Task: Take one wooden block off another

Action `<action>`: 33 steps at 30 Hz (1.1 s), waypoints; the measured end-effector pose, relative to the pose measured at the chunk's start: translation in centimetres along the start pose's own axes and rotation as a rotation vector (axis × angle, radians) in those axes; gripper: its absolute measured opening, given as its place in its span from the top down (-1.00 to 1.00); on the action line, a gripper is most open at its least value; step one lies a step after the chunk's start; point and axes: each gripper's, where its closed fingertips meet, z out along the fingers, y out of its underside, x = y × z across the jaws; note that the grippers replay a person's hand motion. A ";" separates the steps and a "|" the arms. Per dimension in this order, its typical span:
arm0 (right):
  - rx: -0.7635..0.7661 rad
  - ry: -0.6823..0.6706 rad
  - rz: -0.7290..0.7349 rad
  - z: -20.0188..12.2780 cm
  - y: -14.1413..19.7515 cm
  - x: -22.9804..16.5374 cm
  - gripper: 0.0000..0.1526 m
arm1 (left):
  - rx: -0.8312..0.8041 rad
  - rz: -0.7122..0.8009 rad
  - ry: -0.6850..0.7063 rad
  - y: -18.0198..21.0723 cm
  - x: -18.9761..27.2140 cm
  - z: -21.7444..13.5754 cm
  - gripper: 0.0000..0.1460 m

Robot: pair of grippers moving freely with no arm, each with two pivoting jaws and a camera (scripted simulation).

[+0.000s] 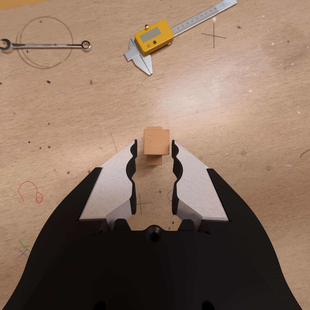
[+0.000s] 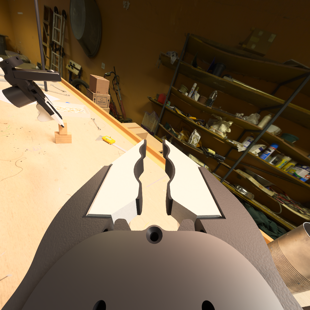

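Hovering my left hand-held gripper (image 1: 154, 146) over the stack mid-counter (image 1: 218, 109), fingers spread, either side of the top block (image 1: 156, 141), not touching. It looks light, rigid wood (smooth faces), so I'd pinch its flat sides. Right hand-held gripper (image 2: 154, 147) idles, parted, empty.

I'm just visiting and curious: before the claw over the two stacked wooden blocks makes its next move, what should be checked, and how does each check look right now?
1. Left gripper open: ok, its jaws stand apart.
2. Top block between the fingers: ok, it sits in the gap with space on both sides.
3. Fingers low enough to grip: ok, in the right wrist view a fingertip overlaps the top block.
4. Bottom block flat on the table: ok.
5. Caliper and wrench out of the way: ok, both lie far beyond the blocks.
6. Right gripper out of the way: ok, open and far off.
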 end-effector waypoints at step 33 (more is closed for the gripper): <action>-0.031 0.000 -0.021 0.0 0.4 0.0 0.75 | 0.230 0.233 -0.056 -6.4 4.0 -10.4 0.59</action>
